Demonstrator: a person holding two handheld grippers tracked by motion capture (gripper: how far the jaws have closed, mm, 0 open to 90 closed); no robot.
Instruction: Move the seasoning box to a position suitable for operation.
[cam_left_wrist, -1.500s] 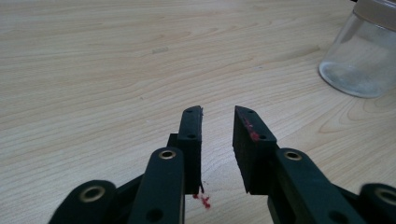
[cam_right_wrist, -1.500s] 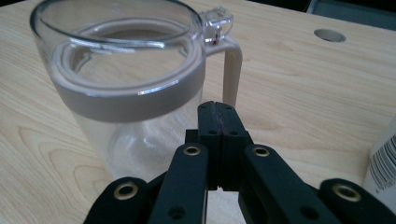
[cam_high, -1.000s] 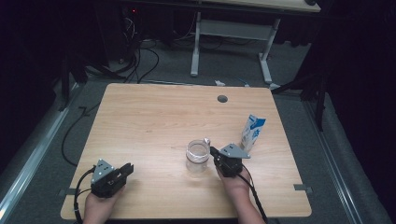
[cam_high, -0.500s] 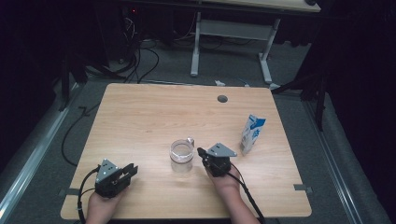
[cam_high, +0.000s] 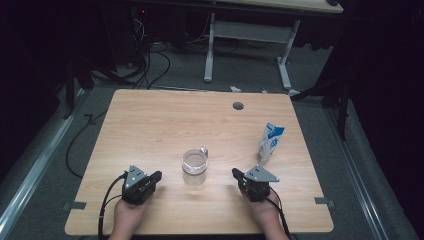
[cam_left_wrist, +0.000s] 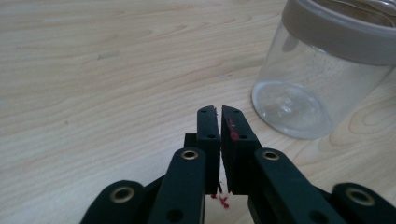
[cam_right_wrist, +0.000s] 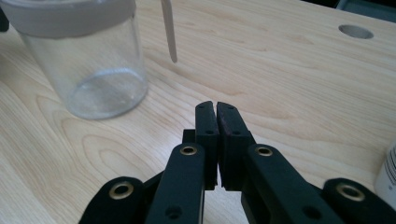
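Note:
A clear glass jar (cam_high: 194, 162) with a grey rim and a small hanging tab stands upright at the table's front middle. My left gripper (cam_high: 158, 175) lies to its left and points at it. Its jaws have just been closing and now meet with nothing between them. In the left gripper view the shut left gripper (cam_left_wrist: 218, 110) stops short of the jar (cam_left_wrist: 317, 74). My right gripper (cam_high: 235, 173) rests to the jar's right, also shut and holding nothing. In the right gripper view the right gripper (cam_right_wrist: 215, 105) sits apart from the jar (cam_right_wrist: 84, 60).
A blue and white carton (cam_high: 270, 143) stands upright behind the right gripper, and shows as a white edge, the carton (cam_right_wrist: 388, 177). A cable hole (cam_high: 238, 106) lies near the far edge of the wooden table (cam_high: 165, 120). Cables trail off the front.
The jar slid left together with the right gripper, which has since drawn back to the right and away from it. The left gripper moved right, toward the jar.

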